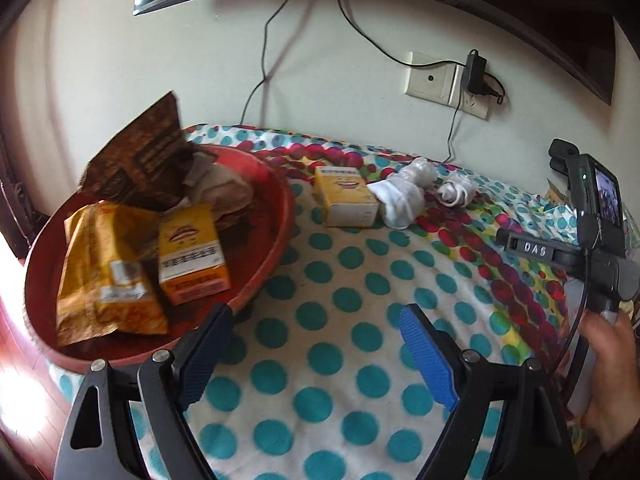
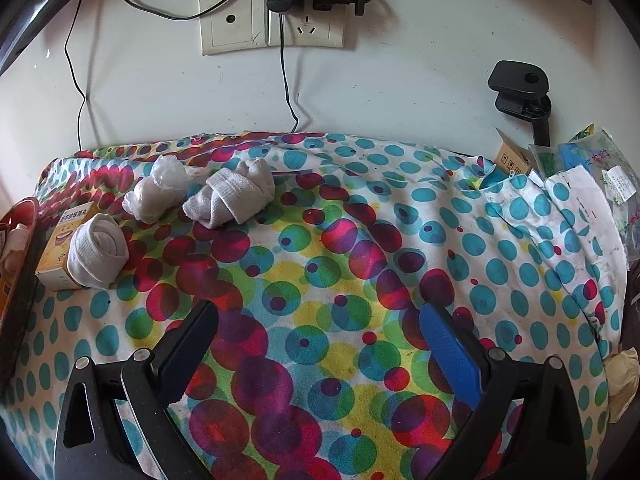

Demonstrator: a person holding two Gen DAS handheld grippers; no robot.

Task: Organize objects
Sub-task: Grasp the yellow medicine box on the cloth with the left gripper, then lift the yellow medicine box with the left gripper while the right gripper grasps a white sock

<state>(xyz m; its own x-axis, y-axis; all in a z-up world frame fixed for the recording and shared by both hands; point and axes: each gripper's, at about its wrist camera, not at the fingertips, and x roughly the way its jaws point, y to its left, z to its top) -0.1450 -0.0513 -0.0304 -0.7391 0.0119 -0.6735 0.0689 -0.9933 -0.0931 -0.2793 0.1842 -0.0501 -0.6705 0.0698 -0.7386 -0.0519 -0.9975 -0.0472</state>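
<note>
Hovering released and empty, left tongs [image 1: 316, 344] and right tongs [image 2: 320, 340] above the spotted cloth [image 2: 360, 240]; three rolled socks [image 2: 230, 196], one yellow box [image 2: 60, 248] beside them; red bowl [image 1: 276, 216] holding one box, two packets.

Rolled white socks [image 2: 230, 196] beside yellow box [image 2: 66, 250]
</note>
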